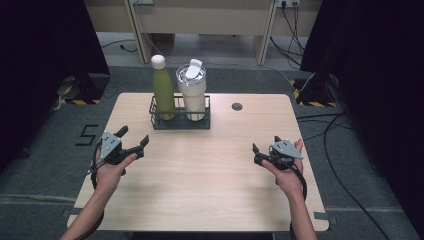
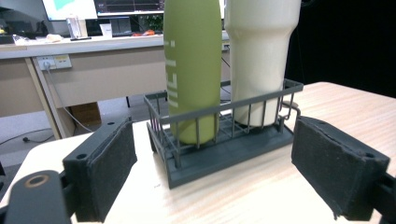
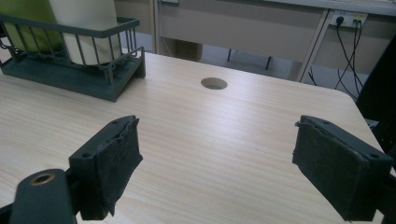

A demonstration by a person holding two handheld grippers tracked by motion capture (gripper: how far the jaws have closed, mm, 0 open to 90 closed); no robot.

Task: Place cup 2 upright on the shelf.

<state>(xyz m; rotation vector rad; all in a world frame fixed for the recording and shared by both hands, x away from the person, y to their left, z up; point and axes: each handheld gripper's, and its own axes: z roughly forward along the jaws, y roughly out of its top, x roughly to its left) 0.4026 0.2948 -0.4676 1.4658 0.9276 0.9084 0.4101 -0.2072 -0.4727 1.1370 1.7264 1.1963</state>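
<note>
Bottle [image 1: 163, 92], green with a pale cap, stands upright in the left half of a dark wire rack [image 1: 180, 122] at 12 o'clock on the wooden table [image 1: 210, 175]. Just beside it, at its 3 o'clock and in the same rack, stands a cream cup [image 1: 192, 92] with a white lid. In the left gripper view the bottle [image 2: 191, 70] and cup [image 2: 259, 56] rise straight ahead behind the rack's bars [image 2: 224, 140].

At 9 o'clock on the table the left gripper [image 1: 134, 140] is held in a hand [image 1: 111, 170], its 2 jaws spread apart with nothing between them, pointing toward the rack but well short of it. Its 2 pads [image 2: 112, 163] hang above bare wood.

At 3 o'clock the right gripper [image 1: 262, 152] sits in the other hand [image 1: 287, 175], jaws likewise parted and empty; its pads [image 3: 116, 158] frame bare tabletop. A round hole [image 1: 237, 106] lies in the table at about 1 o'clock, apart from the rack.
</note>
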